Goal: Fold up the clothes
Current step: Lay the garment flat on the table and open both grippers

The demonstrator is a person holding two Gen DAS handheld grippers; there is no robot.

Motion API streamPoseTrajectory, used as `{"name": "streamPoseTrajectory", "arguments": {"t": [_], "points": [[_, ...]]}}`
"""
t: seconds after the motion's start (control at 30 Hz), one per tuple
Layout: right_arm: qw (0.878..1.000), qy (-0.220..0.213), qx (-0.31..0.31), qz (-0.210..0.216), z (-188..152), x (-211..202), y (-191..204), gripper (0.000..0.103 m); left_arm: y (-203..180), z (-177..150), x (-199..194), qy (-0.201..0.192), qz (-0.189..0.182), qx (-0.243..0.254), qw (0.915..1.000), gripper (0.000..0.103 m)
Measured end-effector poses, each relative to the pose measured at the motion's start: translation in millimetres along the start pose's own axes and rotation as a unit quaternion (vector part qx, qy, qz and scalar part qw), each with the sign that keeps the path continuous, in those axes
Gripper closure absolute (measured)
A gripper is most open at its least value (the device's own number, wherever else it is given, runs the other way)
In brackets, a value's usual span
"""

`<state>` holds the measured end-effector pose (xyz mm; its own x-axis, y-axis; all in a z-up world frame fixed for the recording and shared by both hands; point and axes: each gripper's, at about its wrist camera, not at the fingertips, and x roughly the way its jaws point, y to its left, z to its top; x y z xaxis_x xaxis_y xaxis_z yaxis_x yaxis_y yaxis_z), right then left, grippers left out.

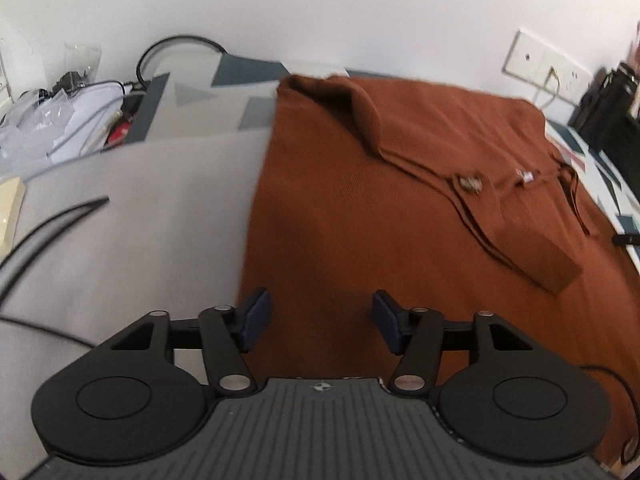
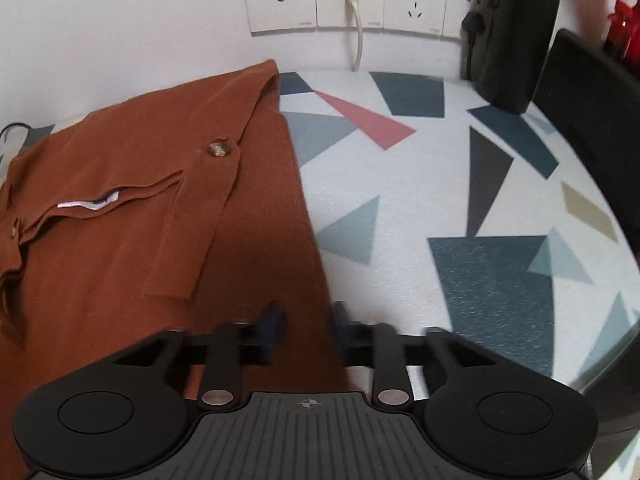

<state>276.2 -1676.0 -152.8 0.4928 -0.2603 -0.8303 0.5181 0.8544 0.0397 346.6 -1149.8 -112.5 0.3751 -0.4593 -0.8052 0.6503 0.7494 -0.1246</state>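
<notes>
A rust-brown knit garment (image 1: 400, 220) lies flat on the table, with a button (image 1: 468, 183) near its collar. My left gripper (image 1: 320, 320) is open over the garment's left edge, and only flat cloth shows under its wide-set blue pads (image 1: 256, 320). In the right wrist view the same garment (image 2: 120, 240) shows a button (image 2: 218, 149) and a white label (image 2: 88, 203). My right gripper (image 2: 308, 328) hovers low at the garment's right edge. Its blurred pads stand a narrow gap apart with the cloth edge between them, not visibly pinched.
The tabletop (image 2: 440, 200) is white with coloured triangles; a grey part (image 1: 140, 220) lies left of the garment. Wall sockets (image 2: 348, 0) with a plugged white cable are behind. A black bag (image 2: 516, 32) stands back right. Clutter (image 1: 60, 120) and black cables (image 1: 48, 228) sit left.
</notes>
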Motion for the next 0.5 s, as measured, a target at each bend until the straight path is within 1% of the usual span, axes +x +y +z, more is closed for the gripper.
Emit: {"name": "streamPoseTrajectory", "arguments": {"t": [0.07, 0.13, 0.2, 0.23, 0.27, 0.33, 0.4, 0.43, 0.5], "points": [[1.000, 0.002, -0.003, -0.006, 0, -3, 1, 0.090, -4, -1, -2, 0.002, -0.002, -0.008, 1.0000, 0.037], [1.000, 0.001, 0.008, -0.001, 1, -5, 0, 0.088, -6, 1, -4, 0.000, -0.014, -0.024, 0.9996, 0.035], [0.999, -0.005, 0.030, 0.009, 2, -10, -2, 0.078, -10, 4, -6, -0.004, -0.027, -0.031, 0.9992, 0.035], [0.999, -0.011, 0.042, 0.015, 1, -13, -3, 0.077, -14, 6, -7, -0.007, -0.032, -0.028, 0.9991, 0.035], [0.998, -0.018, 0.052, 0.021, 1, -16, -4, 0.076, -22, 10, -6, -0.009, -0.034, -0.008, 0.9994, 0.035], [0.998, -0.030, 0.051, 0.030, 2, -19, -1, 0.076, -40, 18, -5, -0.014, -0.034, 0.039, 0.9985, 0.035], [0.998, -0.039, 0.042, 0.038, 4, -20, 4, 0.076, -54, 29, 0, -0.014, -0.054, 0.051, 0.9972, 0.035], [0.998, -0.042, 0.036, 0.043, 6, -20, 8, 0.076, -61, 34, 4, -0.011, -0.071, 0.041, 0.9966, 0.035], [0.997, -0.047, 0.027, 0.055, 10, -17, 15, 0.072, -75, 43, 13, -0.003, -0.104, 0.019, 0.9943, 0.035]]}}
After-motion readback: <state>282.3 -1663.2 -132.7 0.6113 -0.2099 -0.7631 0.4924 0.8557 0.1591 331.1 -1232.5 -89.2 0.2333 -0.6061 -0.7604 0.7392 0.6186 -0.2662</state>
